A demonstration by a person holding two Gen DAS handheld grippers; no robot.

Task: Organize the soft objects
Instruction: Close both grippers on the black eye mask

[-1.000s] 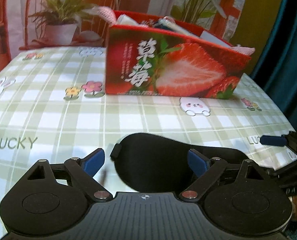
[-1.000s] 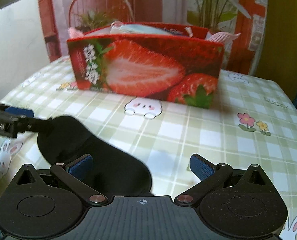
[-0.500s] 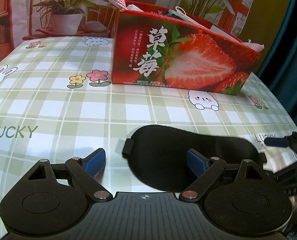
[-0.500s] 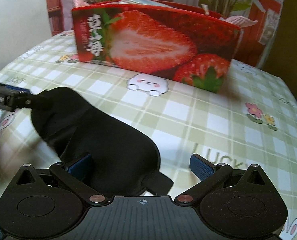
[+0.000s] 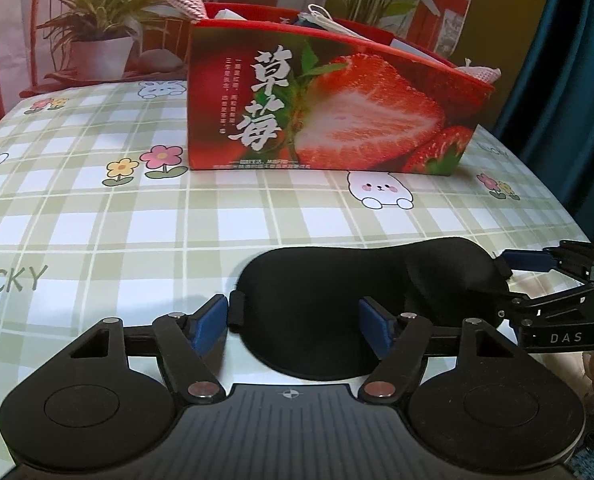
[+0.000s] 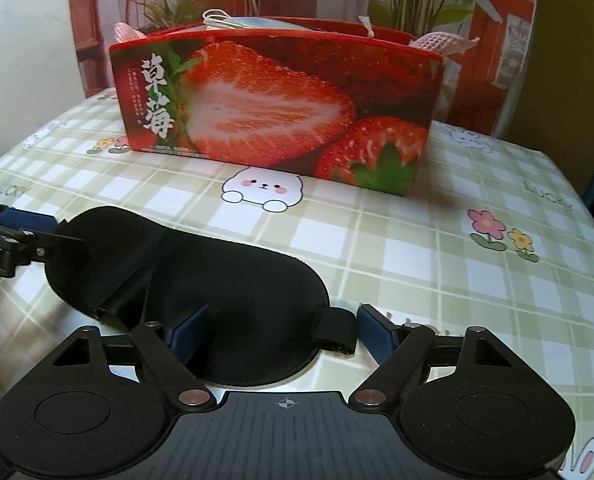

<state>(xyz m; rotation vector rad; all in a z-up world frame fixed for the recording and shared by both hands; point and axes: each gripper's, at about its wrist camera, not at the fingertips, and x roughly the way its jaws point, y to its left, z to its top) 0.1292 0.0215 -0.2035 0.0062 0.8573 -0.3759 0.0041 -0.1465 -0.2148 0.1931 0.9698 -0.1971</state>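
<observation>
A black sleep mask [image 5: 361, 296] lies on the checked tablecloth, also in the right wrist view [image 6: 201, 280]. My left gripper [image 5: 293, 324] is open, its blue pads [image 5: 209, 322] on either side of the mask's left end. My right gripper [image 6: 283, 328] is open around the mask's right end; its fingers [image 5: 529, 260] show at the right of the left wrist view. The left gripper's fingers [image 6: 29, 222] show at the left edge of the right wrist view. A red strawberry box [image 5: 329, 112] stands behind, with soft items in it.
The box [image 6: 281, 108] holds pink knitted pieces [image 5: 185, 0] and a face mask [image 6: 233, 22]. A potted plant [image 5: 101, 48] stands beyond the table's far left. A teal curtain [image 5: 569, 80] hangs at the right. The table edge curves near on the right.
Both grippers have moved in along the mask, each now straddling one end. The mask has flattened and stretched out between them. Both stay open.
</observation>
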